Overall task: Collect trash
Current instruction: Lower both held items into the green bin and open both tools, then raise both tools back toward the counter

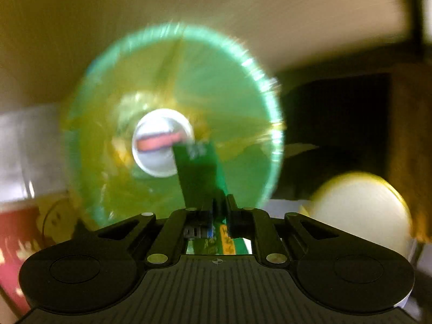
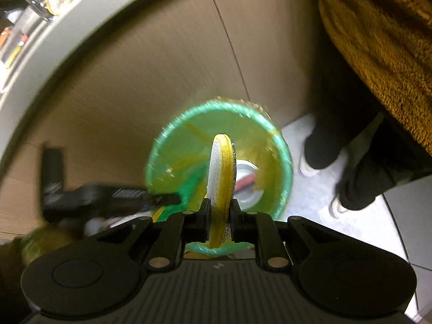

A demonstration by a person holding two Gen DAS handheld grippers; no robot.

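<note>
Below both tools stands an open bin [image 1: 172,102] lined with a green bag [image 2: 280,145]; a can [image 1: 162,145] lies at its bottom. Left tool [image 1: 218,205]: jaws clamped together on a green carton [image 1: 197,172], held above the bin mouth. Right tool [image 2: 220,210]: jaws clamped on a round white pad [image 2: 220,172] with a yellow rim, held edge-on over the bin. Right of the bin, a person's legs [image 2: 348,140] stand on the floor [image 2: 302,205].
</note>
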